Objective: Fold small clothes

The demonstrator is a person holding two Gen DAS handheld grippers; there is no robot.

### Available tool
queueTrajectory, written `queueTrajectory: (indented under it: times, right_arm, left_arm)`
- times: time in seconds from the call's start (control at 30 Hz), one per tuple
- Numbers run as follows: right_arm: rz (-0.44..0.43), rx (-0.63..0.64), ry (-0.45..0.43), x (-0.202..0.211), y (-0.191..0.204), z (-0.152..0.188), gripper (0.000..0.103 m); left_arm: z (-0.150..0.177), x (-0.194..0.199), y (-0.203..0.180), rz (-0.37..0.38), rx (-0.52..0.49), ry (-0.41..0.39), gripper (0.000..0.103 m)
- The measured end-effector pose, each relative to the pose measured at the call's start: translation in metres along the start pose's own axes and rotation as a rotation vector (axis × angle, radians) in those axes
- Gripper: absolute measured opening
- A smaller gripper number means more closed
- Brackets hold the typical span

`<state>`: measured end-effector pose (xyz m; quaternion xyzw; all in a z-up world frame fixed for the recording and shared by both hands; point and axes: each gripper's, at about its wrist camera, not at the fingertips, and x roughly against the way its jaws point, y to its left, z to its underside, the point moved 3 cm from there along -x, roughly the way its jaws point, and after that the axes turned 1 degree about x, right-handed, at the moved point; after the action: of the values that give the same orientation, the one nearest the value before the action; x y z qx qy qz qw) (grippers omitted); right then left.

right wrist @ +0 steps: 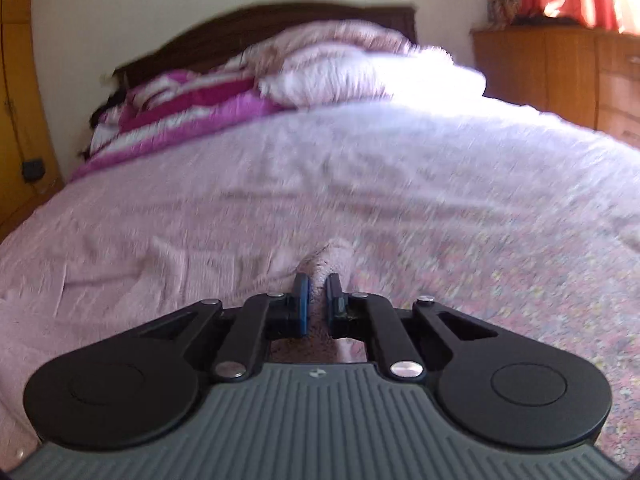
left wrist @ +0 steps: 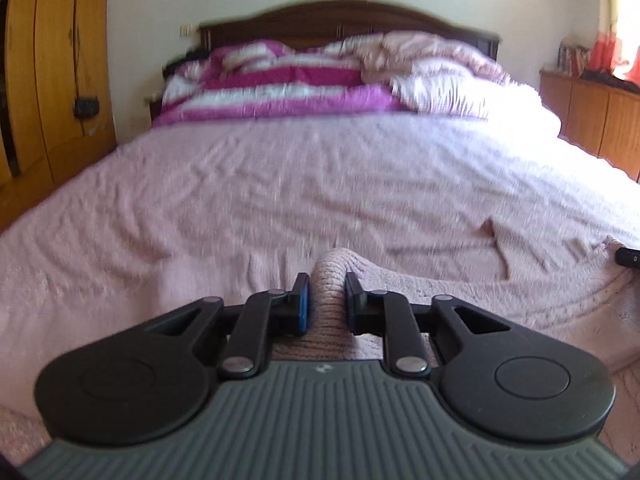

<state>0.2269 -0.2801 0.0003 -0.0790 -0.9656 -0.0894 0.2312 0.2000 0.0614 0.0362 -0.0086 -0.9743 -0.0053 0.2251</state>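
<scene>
A pink knitted garment point(left wrist: 460, 292) lies at the near edge of the bed, stretching right from my left gripper. My left gripper point(left wrist: 326, 300) is shut on a bunched ribbed edge of the garment point(left wrist: 328, 276), which sticks up between the fingers. In the right wrist view my right gripper point(right wrist: 317, 300) is shut on another pink edge of the garment point(right wrist: 330, 258). The tip of the right gripper point(left wrist: 628, 257) shows at the right edge of the left wrist view. Both views are blurred.
The pink bedspread point(left wrist: 280, 184) covers the bed. A pink and white striped quilt point(left wrist: 280, 84) and pink pillows point(left wrist: 440, 76) are piled by the dark headboard point(left wrist: 340, 16). A wooden wardrobe point(left wrist: 48, 60) stands left, a wooden cabinet point(left wrist: 600, 112) right.
</scene>
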Motion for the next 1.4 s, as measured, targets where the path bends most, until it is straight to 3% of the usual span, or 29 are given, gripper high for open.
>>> queueTrajectory:
  times: [0.07, 0.13, 0.17, 0.3, 0.37, 0.43, 0.57, 0.67, 0.73, 0.77, 0.8, 0.83, 0.87, 0.93, 1.0, 1.03, 1.1, 1.3, 1.4]
  right_arm:
    - [0.06, 0.021, -0.032, 0.003, 0.002, 0.0, 0.009]
    - [0.099, 0.021, -0.007, -0.003, 0.0, 0.002, 0.009]
    - [0.1, 0.012, 0.013, -0.007, -0.003, 0.004, 0.009]
    - [0.082, -0.028, 0.085, -0.019, -0.012, 0.008, 0.012]
    - [0.068, -0.041, 0.087, -0.019, -0.014, 0.008, 0.027]
    - [0.059, -0.051, 0.088, -0.016, -0.014, 0.009, 0.032]
    - [0.016, -0.059, 0.062, 0.004, -0.009, 0.002, 0.036]
    - [-0.022, -0.006, 0.036, 0.021, 0.0, -0.002, 0.05]
    - [-0.041, 0.022, 0.032, 0.027, 0.005, 0.0, 0.052]
    - [-0.041, 0.039, 0.031, 0.029, 0.008, 0.003, 0.053]
    - [-0.036, 0.056, 0.034, 0.029, 0.01, 0.007, 0.053]
    - [-0.03, 0.067, 0.044, 0.027, 0.01, 0.012, 0.053]
    - [-0.025, 0.069, 0.059, 0.024, 0.01, 0.018, 0.053]
    - [-0.029, 0.057, 0.073, 0.021, 0.008, 0.024, 0.055]
    - [-0.034, 0.045, 0.078, 0.018, 0.005, 0.024, 0.057]
    - [-0.035, 0.044, 0.08, 0.018, 0.005, 0.025, 0.058]
    - [-0.036, 0.045, 0.082, 0.017, 0.005, 0.026, 0.059]
    - [-0.026, 0.057, 0.092, 0.015, 0.006, 0.028, 0.066]
    - [-0.017, 0.049, 0.103, 0.012, 0.005, 0.029, 0.07]
  left_arm:
    - [-0.003, -0.001, -0.004, -0.047, -0.04, -0.024, 0.029]
    - [-0.003, -0.01, -0.003, -0.123, -0.062, 0.018, 0.064]
    - [-0.002, -0.013, 0.001, -0.133, -0.049, 0.042, 0.068]
    - [0.006, -0.02, 0.02, -0.055, 0.046, 0.126, 0.068]
    - [0.01, -0.027, 0.026, -0.032, 0.089, 0.176, 0.068]
    - [0.015, -0.03, 0.031, -0.013, 0.137, 0.201, 0.068]
    - [0.024, -0.035, 0.032, 0.046, 0.188, 0.237, 0.068]
    - [0.024, -0.037, 0.034, 0.085, 0.228, 0.223, 0.067]
    - [0.023, -0.041, 0.037, 0.116, 0.269, 0.226, 0.066]
    - [0.023, -0.044, 0.038, 0.13, 0.294, 0.23, 0.062]
    - [0.023, -0.045, 0.04, 0.137, 0.314, 0.227, 0.052]
    - [0.023, -0.044, 0.041, 0.134, 0.324, 0.214, 0.025]
    - [0.022, -0.04, 0.043, 0.14, 0.331, 0.193, 0.023]
    - [0.016, -0.025, 0.041, 0.119, 0.301, 0.109, 0.026]
    - [0.013, -0.015, 0.034, 0.038, 0.213, 0.058, 0.035]
    - [0.013, -0.014, 0.031, -0.01, 0.177, 0.056, 0.047]
    - [0.014, -0.016, 0.029, -0.056, 0.128, 0.074, 0.056]
    - [0.03, -0.032, 0.033, -0.095, 0.109, 0.18, 0.055]
    - [0.038, -0.035, 0.033, -0.123, 0.081, 0.185, 0.062]
